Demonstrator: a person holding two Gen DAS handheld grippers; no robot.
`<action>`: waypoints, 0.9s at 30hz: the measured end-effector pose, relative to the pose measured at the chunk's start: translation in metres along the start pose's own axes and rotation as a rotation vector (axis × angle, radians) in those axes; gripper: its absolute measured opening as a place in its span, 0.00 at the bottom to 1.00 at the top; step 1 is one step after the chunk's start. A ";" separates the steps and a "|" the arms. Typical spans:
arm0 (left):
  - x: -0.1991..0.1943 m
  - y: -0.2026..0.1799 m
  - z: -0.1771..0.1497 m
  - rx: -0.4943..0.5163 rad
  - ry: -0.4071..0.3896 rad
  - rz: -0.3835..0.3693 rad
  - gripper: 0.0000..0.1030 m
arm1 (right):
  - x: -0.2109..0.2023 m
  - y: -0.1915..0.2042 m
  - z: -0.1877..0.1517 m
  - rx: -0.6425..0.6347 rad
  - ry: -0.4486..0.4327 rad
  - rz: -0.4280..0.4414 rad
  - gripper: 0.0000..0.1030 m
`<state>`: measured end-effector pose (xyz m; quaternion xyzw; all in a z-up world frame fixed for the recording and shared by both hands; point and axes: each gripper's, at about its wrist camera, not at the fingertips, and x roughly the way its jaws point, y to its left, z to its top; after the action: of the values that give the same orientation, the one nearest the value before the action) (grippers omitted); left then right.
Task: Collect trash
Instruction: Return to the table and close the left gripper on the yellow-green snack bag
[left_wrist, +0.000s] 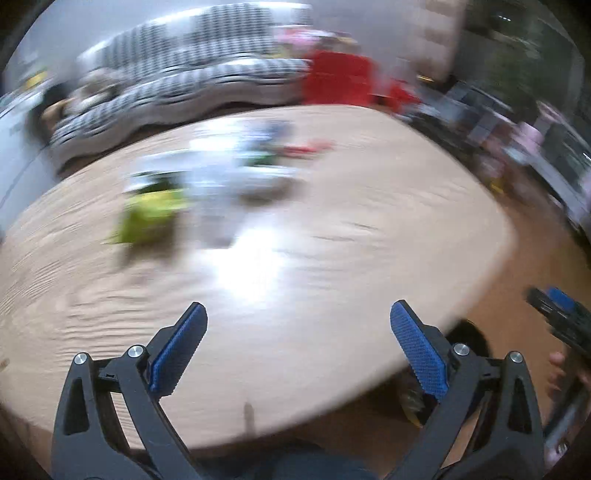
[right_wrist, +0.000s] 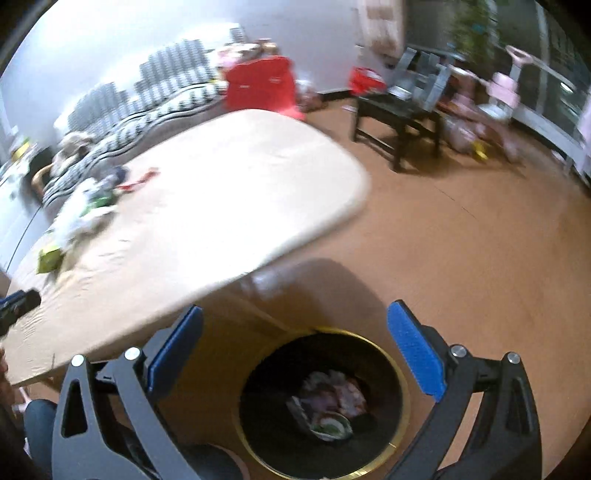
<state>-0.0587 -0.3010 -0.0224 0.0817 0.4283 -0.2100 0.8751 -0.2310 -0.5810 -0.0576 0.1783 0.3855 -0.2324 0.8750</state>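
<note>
Both grippers, left (left_wrist: 298, 314) and right (right_wrist: 294, 318), gape wide and empty; the pale wooden oval table (left_wrist: 369, 229) lies ahead, and the round black gold-rimmed bin (right_wrist: 384, 373) sits on brown floor (right_wrist: 461, 258) below the right.

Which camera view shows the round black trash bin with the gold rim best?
The right wrist view: the round black trash bin with the gold rim sits on the floor below the open right gripper, with trash visible inside. The left wrist view shows only a dark sliver past the table edge.

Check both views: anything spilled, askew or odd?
Nothing spilled or damaged that shows. A loose heap of wrappers sits on the table, uncollected; the bin stands upright on the floor with trash inside. The left-wrist view is too blurred for detail.
</note>
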 end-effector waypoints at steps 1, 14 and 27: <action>0.002 0.022 0.003 -0.044 0.007 0.036 0.94 | 0.003 0.014 0.005 -0.022 -0.003 0.018 0.93; 0.033 0.127 0.024 -0.155 0.051 0.146 0.94 | 0.056 0.178 0.062 -0.222 0.007 0.210 0.93; 0.086 0.148 0.053 -0.152 0.081 0.137 0.94 | 0.094 0.293 0.083 -0.277 0.080 0.402 0.93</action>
<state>0.0910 -0.2106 -0.0618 0.0528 0.4715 -0.1129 0.8730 0.0332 -0.4045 -0.0369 0.1389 0.4048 0.0089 0.9038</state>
